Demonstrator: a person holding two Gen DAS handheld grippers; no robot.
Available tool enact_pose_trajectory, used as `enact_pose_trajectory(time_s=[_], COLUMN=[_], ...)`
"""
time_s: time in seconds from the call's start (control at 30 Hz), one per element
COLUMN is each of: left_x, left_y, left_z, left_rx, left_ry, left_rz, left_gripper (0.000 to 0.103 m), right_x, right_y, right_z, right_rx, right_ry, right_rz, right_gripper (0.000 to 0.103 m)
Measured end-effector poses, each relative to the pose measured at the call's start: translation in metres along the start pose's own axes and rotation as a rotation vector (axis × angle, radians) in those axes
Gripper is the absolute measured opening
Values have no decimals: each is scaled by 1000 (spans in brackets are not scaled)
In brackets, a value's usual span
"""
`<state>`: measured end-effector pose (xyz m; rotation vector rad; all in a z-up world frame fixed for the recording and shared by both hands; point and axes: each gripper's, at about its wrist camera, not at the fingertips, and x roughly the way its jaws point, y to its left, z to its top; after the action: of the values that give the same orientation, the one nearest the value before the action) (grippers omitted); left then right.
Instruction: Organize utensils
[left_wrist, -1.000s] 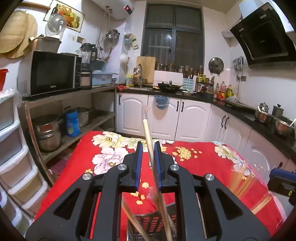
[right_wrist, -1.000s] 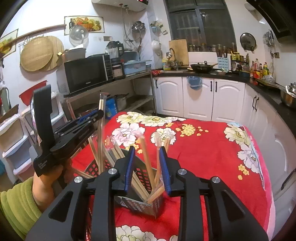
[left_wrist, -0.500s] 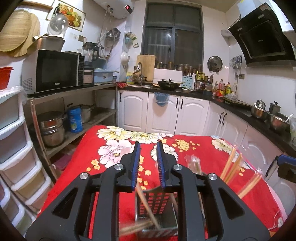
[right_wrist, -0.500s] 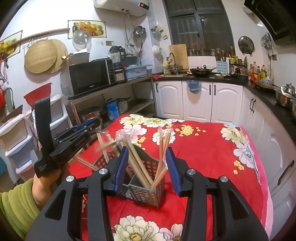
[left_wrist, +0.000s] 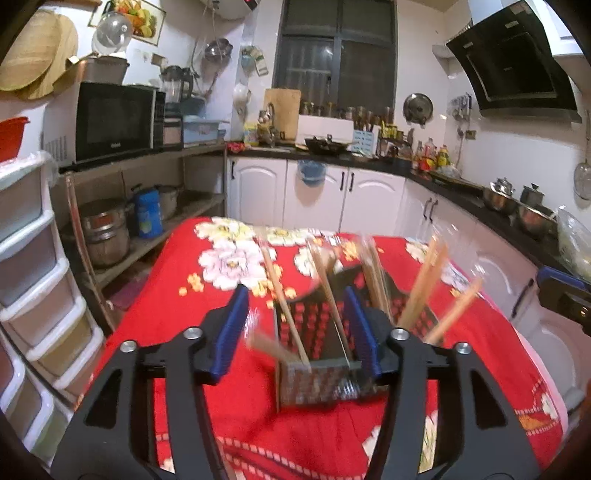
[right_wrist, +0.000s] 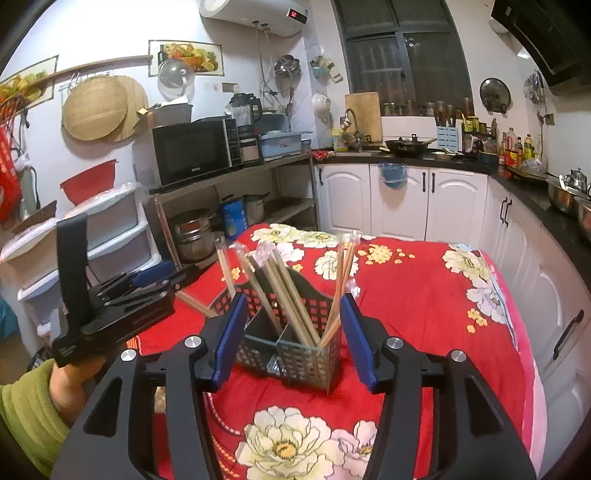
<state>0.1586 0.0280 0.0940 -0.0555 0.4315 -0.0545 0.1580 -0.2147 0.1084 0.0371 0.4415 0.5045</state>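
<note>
Kitchen, red floral cloth (right_wrist: 417, 295) over the table. Your right gripper (right_wrist: 293, 332) has just been opening; jaws are half spread, pads clear on both sides of the mesh basket (right_wrist: 295, 347), gripping nothing. Your left gripper (left_wrist: 299, 332) has also just been opening, half spread, empty; the basket (left_wrist: 314, 376) sits low between its fingers but no pad presses it. Chopsticks (right_wrist: 288, 295) stand in the basket, leaning out at mixed angles across its compartments; some are blurred. From the right view the left gripper (right_wrist: 122, 306) sits just beside the basket's left side. No loose utensils show on the cloth, so the sorting looks mostly done; maybe only straightening remains. Open cloth lies beyond and to the right of the basket. Shelves (right_wrist: 236, 181) and drawers (left_wrist: 33, 266) crowd the left edge, cabinets (right_wrist: 406, 199) the far side.
</note>
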Motion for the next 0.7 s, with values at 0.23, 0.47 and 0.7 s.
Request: enact_pose_trajectory(time_s=[0.23,0.47,0.7], left_x=[-22,-36,-40], left_y=[-5,-14,-20], left_z=[-29,-50,-74], left_rx=[10,13,3], left_ry=[42,58,63], left_rz=[-23,-48,-46], left_gripper=[64,81,92], right_x=[-10,-21,-27], right_y=[7,8,12], right_z=[-23,-47,-76], right_rx=[4,-6,-34], right_ry=[9,-8,-56], right_rz=[-3,-21,-55], right_gripper=[62,75,94])
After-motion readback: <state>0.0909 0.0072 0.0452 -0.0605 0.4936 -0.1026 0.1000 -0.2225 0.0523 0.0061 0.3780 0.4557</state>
